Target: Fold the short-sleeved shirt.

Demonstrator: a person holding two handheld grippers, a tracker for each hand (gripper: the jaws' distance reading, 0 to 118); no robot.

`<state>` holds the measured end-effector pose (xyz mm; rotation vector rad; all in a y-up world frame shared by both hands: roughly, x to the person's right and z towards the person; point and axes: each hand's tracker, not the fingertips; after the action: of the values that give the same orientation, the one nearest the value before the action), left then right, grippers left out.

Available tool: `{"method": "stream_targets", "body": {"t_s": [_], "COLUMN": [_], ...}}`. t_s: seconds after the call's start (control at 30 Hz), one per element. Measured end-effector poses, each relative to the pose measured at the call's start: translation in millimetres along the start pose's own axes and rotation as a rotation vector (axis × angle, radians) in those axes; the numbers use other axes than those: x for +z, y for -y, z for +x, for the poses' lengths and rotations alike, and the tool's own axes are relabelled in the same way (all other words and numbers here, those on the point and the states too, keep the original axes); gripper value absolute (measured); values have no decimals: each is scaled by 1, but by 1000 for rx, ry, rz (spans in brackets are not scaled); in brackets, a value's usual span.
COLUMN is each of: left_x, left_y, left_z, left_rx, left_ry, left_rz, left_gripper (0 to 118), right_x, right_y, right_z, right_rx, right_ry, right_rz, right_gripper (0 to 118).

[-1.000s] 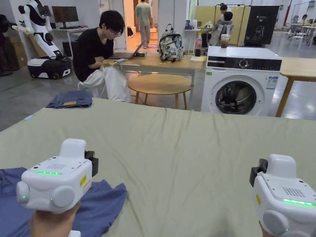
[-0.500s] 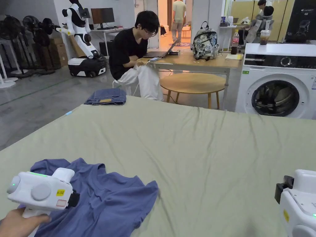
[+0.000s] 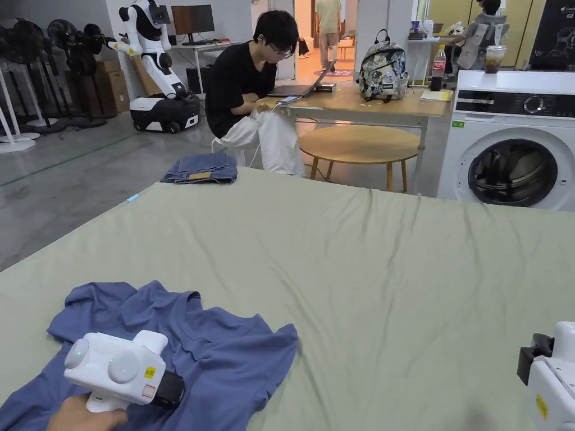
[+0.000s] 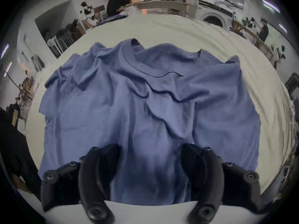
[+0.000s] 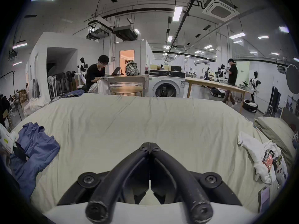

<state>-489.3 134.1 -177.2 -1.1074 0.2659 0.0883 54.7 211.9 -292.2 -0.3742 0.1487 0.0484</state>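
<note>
A blue short-sleeved shirt lies crumpled on the near left of the pale green table cover. My left gripper hangs just over the shirt's near part, pointing across it. In the left gripper view its jaws stand wide apart above the wrinkled blue cloth, with the collar on the far side. My right gripper is low at the far right, away from the shirt. Its jaws meet tip to tip over bare cover, with the shirt far to their left.
Folded jeans sit on the table's far left corner. Behind the table stand a washing machine, a round wooden table and a seated person. A white printed garment and a phone lie at the right.
The head camera has swung left and down, bringing the shirt into view. My left gripper has turned from pointing forward and come down over the shirt. The right gripper stays low at the right.
</note>
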Motion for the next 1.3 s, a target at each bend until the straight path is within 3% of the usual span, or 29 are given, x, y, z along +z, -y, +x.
{"method": "stream_targets", "body": {"t_s": [0.07, 0.1, 0.13, 0.5, 0.77, 1.0, 1.3], "left_x": [5, 3, 2, 50, 137, 217, 246], "left_y": [1, -2, -1, -8, -62, -132, -185], "left_z": [1, -7, -9, -28, -9, 68, 232], "left_rx": [18, 3, -2, 131, 100, -77, -277], "left_ry": [-6, -33, -48, 56, 105, 190, 413], "left_rz": [43, 68, 75, 293, 581, 737, 785], "left_gripper": [20, 5, 0, 0, 0, 0, 0], "right_x": [-1, -2, -2, 0, 4, 16, 42], "right_y": [2, 2, 2, 1, -6, -17, -29], "right_z": [-1, -1, -1, -5, 7, 23, 60], "right_rx": [1, -1, -1, -4, -32, -38, -64], "right_ry": [1, 1, -1, -3, 13, 37, 94], "right_rz": [-2, -3, -6, -11, 7, 50, 96], "right_gripper": [0, 0, 0, 0, 0, 0, 0]}}
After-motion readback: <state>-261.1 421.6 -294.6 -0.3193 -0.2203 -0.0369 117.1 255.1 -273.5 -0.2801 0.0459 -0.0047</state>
